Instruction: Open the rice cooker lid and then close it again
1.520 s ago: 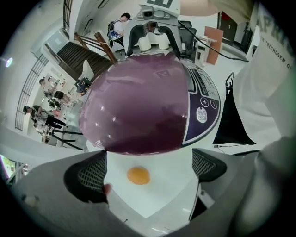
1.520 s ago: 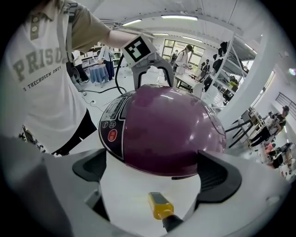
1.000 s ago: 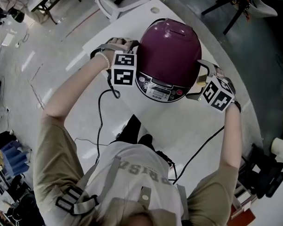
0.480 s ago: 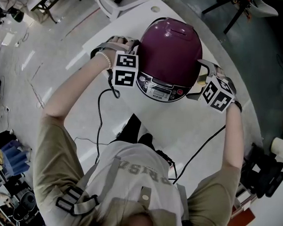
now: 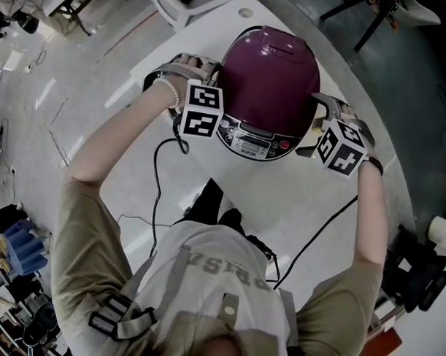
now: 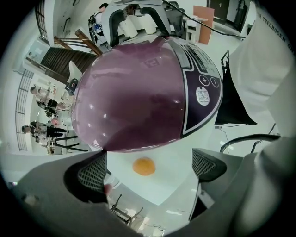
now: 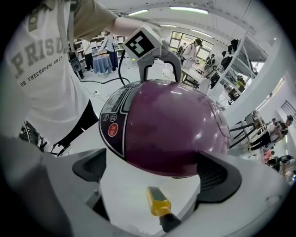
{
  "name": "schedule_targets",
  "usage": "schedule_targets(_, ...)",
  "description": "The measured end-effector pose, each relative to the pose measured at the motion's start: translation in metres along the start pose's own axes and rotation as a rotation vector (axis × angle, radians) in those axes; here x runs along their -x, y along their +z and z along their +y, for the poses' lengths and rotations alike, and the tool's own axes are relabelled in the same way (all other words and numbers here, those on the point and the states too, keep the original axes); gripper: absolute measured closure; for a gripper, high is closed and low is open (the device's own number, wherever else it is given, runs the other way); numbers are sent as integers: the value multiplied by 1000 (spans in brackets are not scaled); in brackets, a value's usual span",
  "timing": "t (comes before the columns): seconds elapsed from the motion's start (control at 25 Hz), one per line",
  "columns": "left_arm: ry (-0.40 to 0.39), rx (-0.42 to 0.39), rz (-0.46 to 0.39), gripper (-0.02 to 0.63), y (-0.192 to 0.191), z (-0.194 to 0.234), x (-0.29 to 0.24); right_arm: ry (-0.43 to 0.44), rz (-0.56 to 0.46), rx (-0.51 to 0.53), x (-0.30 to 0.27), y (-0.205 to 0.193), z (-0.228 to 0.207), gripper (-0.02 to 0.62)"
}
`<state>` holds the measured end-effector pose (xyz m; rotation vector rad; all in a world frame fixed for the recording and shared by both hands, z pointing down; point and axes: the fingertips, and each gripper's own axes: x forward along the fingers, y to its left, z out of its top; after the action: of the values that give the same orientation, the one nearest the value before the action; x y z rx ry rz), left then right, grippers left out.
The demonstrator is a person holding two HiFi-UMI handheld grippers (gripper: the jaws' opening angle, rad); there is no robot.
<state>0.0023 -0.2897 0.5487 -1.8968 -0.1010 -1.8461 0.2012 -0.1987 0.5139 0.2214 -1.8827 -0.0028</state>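
A purple domed rice cooker (image 5: 269, 73) stands on the white table (image 5: 281, 197) with its lid down and its control panel (image 5: 252, 142) facing me. My left gripper (image 5: 212, 82) is at the cooker's left side, open, with the dome (image 6: 138, 92) just ahead of its spread jaws (image 6: 150, 167). My right gripper (image 5: 318, 115) is at the cooker's right side, also open, and the dome (image 7: 175, 129) fills the gap in front of its fingers (image 7: 155, 169). Neither gripper holds anything. Whether either jaw touches the shell cannot be told.
The table's left edge (image 5: 173, 128) runs close beside the left gripper, with floor below it. Black cables (image 5: 158, 200) hang from both grippers toward my body. A small round disc (image 5: 245, 14) lies behind the cooker. Chairs and stands sit beyond the far edge.
Both grippers have edged slightly inward toward the cooker's sides. The lid has stayed down.
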Motion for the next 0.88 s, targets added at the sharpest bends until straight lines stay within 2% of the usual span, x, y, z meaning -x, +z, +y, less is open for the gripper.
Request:
schedule_targets(0.6,-19,-64,110,21,-7,0,0,21,124,92,-3,-9,2,15)
schedule_targets(0.88,-14,-37,84,21,-5,0,-2,15,136,106,-5,-11,1,14)
